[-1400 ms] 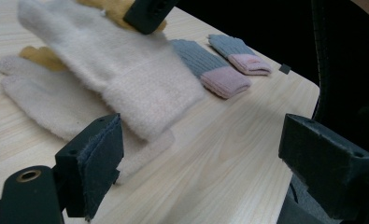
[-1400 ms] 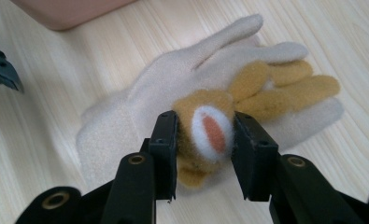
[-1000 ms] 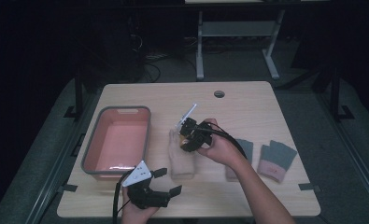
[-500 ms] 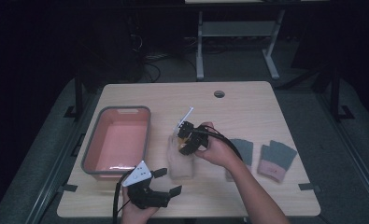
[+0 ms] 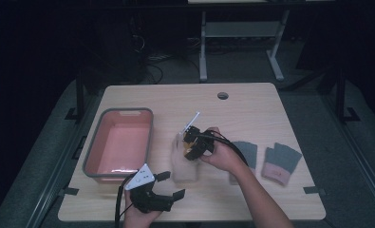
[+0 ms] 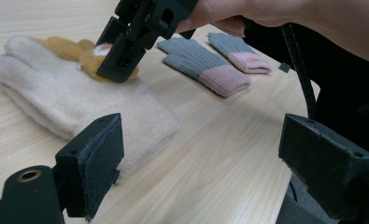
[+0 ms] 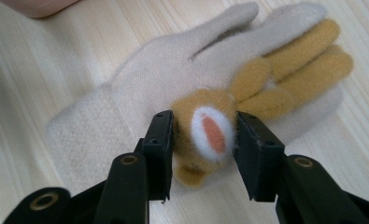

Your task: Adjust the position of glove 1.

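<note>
A cream woolly glove (image 5: 184, 166) (image 7: 149, 79) lies flat mid-table, with a tan plush piece (image 7: 275, 79) on top of it. My right gripper (image 5: 187, 145) (image 7: 203, 135) points down over it, and the tan piece's round end with a white and orange patch sits between the jaws. The jaws have just been opening; the pads stand at the fuzz without squeezing it. The left gripper view shows that gripper (image 6: 121, 56) resting on the tan piece. My left gripper (image 5: 171, 185) (image 6: 205, 140) is open and empty near the front edge, facing the glove's cuff (image 6: 140, 126).
A pink bin with a grey rim (image 5: 149, 137) stands at the left. Two grey gloves with pink cuffs (image 5: 246, 153) (image 5: 281, 162) lie to the right, behind the right hand (image 6: 201, 65). A cable hole (image 5: 222, 95) is at the far edge.
The right hand has sunk a little onto the cream glove, and its jaws stand wider around the tan piece. The left gripper has stayed put.
</note>
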